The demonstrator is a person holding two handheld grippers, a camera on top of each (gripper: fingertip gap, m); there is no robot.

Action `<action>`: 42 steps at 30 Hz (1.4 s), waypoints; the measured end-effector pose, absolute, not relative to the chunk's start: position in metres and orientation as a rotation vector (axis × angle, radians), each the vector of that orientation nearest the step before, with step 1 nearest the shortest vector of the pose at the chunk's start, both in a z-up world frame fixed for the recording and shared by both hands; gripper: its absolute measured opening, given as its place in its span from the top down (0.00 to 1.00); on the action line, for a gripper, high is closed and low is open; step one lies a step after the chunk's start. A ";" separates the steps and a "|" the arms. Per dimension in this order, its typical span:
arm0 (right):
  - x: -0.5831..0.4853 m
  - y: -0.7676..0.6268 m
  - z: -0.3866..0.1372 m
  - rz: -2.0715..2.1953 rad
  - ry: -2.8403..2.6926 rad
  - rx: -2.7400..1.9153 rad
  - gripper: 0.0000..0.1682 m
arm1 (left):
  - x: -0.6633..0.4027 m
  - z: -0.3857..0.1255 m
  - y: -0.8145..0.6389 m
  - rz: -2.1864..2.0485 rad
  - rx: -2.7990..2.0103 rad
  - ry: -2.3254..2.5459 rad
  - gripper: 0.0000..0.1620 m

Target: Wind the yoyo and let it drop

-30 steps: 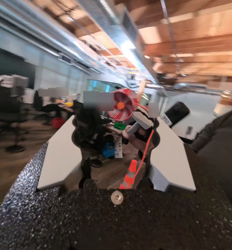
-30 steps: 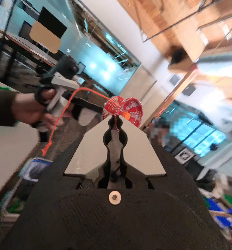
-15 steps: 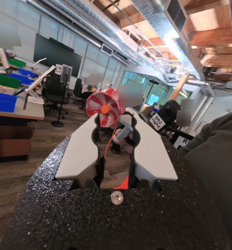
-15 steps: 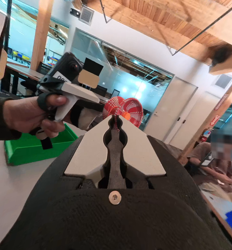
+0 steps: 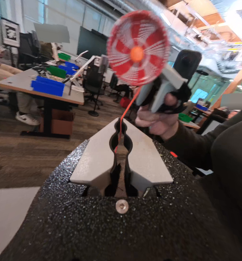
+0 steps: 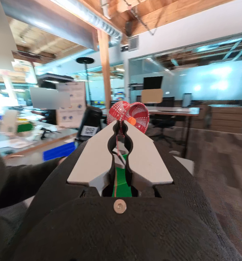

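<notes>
The red-and-white yoyo [image 5: 137,48] with an orange hub is held up in the air. My right gripper [image 6: 121,122] is shut on the edge of one yoyo [image 6: 131,117] half. In the left wrist view that right gripper [image 5: 152,87] shows in a person's hand just under the yoyo. The orange string [image 5: 129,104] runs taut from the yoyo down to my left gripper [image 5: 121,120], which is shut on it at the fingertips. The string [image 6: 118,144] also shows between my right fingers.
A desk [image 5: 75,97] with blue and green bins stands at the left, with office chairs [image 5: 93,79] and a seated person [image 5: 4,76] around it. A green tray [image 6: 121,183] lies below my right gripper. A wooden post [image 6: 106,70] and a far desk [image 6: 174,110] stand ahead. Across from one pair of fingers to the other is roughly 8 cm.
My left gripper has gone from wide open to shut on the string. It now sits closer to and below the yoyo. My right gripper has swung round, still holding the yoyo.
</notes>
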State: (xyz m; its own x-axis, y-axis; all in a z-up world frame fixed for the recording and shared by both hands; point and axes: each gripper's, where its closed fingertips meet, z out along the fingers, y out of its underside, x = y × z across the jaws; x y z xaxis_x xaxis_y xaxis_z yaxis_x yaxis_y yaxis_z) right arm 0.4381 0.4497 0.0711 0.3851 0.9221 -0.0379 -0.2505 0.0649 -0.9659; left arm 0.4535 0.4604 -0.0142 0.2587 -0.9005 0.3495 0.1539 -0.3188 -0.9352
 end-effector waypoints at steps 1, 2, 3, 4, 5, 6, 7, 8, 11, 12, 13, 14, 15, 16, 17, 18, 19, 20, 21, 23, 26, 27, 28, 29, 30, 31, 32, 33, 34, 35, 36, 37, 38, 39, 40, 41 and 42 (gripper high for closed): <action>0.431 0.442 0.069 1.101 -0.778 -1.169 0.99 | 0.441 -0.019 0.463 -1.230 -1.517 0.696 1.00; 0.423 0.432 0.065 1.192 -0.851 -1.166 0.99 | 0.427 -0.022 0.469 -1.188 -1.533 0.650 1.00; 0.415 0.420 0.057 1.280 -0.945 -1.177 0.99 | 0.412 -0.022 0.475 -1.156 -1.540 0.597 1.00; 0.409 0.408 0.045 1.355 -1.057 -1.211 0.99 | 0.395 -0.020 0.479 -1.125 -1.543 0.543 1.00; 0.405 0.400 0.032 1.385 -1.157 -1.251 0.99 | 0.379 -0.017 0.483 -1.091 -1.540 0.500 1.00; 0.402 0.396 0.020 1.357 -1.235 -1.285 0.99 | 0.365 -0.013 0.484 -1.057 -1.533 0.471 1.00; 0.399 0.394 0.008 1.301 -1.307 -1.319 0.99 | 0.353 -0.009 0.482 -1.022 -1.527 0.461 1.00; 0.397 0.394 -0.001 1.247 -1.364 -1.342 0.99 | 0.343 -0.007 0.480 -0.983 -1.528 0.460 1.00; 0.389 0.401 0.004 1.188 -1.347 -1.314 0.99 | 0.323 -0.011 0.475 -0.886 -1.575 0.469 1.00; 0.387 0.405 0.013 1.210 -1.287 -1.286 0.99 | 0.319 -0.017 0.472 -0.867 -1.614 0.479 1.00; 0.384 0.409 0.023 1.241 -1.214 -1.255 0.99 | 0.315 -0.027 0.470 -0.851 -1.664 0.489 1.00; 0.382 0.410 0.031 1.283 -1.170 -1.231 0.99 | 0.309 -0.038 0.470 -0.815 -1.706 0.488 1.00; 0.380 0.413 0.036 1.304 -1.135 -1.219 0.99 | 0.305 -0.050 0.468 -0.792 -1.755 0.494 1.00; 0.377 0.420 0.041 1.283 -1.089 -1.214 0.99 | 0.306 -0.062 0.463 -0.818 -1.806 0.510 1.00; 0.374 0.429 0.044 1.238 -1.040 -1.220 0.99 | 0.309 -0.070 0.456 -0.874 -1.835 0.527 1.00; 0.372 0.438 0.046 1.189 -0.999 -1.235 0.99 | 0.313 -0.079 0.447 -0.935 -1.873 0.548 1.00; 0.370 0.446 0.048 1.133 -0.965 -1.247 0.99 | 0.315 -0.087 0.441 -0.958 -1.904 0.570 1.00; 0.370 0.454 0.049 1.059 -0.933 -1.256 0.99 | 0.317 -0.094 0.434 -0.976 -1.926 0.601 1.00; 0.370 0.463 0.049 0.974 -0.913 -1.270 0.99 | 0.321 -0.095 0.424 -1.024 -1.922 0.641 1.00; 0.370 0.475 0.045 0.805 -0.922 -1.294 0.99 | 0.327 -0.087 0.404 -1.163 -1.862 0.691 1.00; 0.368 0.481 0.037 0.617 -1.013 -1.279 0.99 | 0.326 -0.054 0.371 -1.417 -1.649 0.736 1.00; 0.368 0.483 0.033 0.563 -1.050 -1.273 0.99 | 0.321 -0.038 0.359 -1.499 -1.540 0.741 1.00; 0.368 0.483 0.029 0.519 -1.090 -1.264 0.99 | 0.315 -0.022 0.349 -1.560 -1.428 0.745 1.00; 0.366 0.480 0.024 0.494 -1.144 -1.254 0.99 | 0.307 -0.008 0.343 -1.582 -1.340 0.737 1.00; 0.363 0.477 0.018 0.484 -1.202 -1.245 0.99 | 0.298 0.002 0.340 -1.581 -1.278 0.725 1.00; 0.362 0.473 0.012 0.477 -1.255 -1.237 0.99 | 0.290 0.011 0.339 -1.567 -1.225 0.703 1.00; 0.359 0.464 0.004 0.486 -1.329 -1.226 0.99 | 0.279 0.021 0.340 -1.547 -1.174 0.666 1.00; 0.355 0.457 -0.006 0.506 -1.423 -1.223 0.99 | 0.267 0.030 0.345 -1.517 -1.132 0.606 1.00; 0.353 0.446 -0.015 0.553 -1.514 -1.219 0.99 | 0.252 0.036 0.356 -1.454 -1.113 0.513 1.00; 0.351 0.428 -0.024 0.652 -1.626 -1.209 0.99 | 0.237 0.038 0.367 -1.388 -1.110 0.419 1.00; 0.351 0.405 -0.027 0.802 -1.716 -1.179 0.99 | 0.221 0.035 0.380 -1.321 -1.129 0.324 1.00; 0.352 0.384 -0.024 0.976 -1.769 -1.151 0.99 | 0.207 0.028 0.392 -1.260 -1.157 0.230 1.00; 0.352 0.371 -0.015 1.116 -1.768 -1.137 0.99 | 0.200 0.018 0.399 -1.231 -1.200 0.178 1.00; 0.351 0.366 -0.008 1.192 -1.754 -1.116 0.99 | 0.199 0.006 0.405 -1.211 -1.252 0.140 1.00; 0.350 0.366 -0.005 1.203 -1.746 -1.103 0.99 | 0.198 -0.005 0.411 -1.193 -1.292 0.099 1.00; 0.347 0.374 -0.004 1.170 -1.721 -1.109 0.99 | 0.198 -0.012 0.414 -1.202 -1.309 0.074 1.00; 0.345 0.384 -0.003 1.124 -1.680 -1.137 0.99 | 0.196 -0.010 0.410 -1.253 -1.266 0.071 1.00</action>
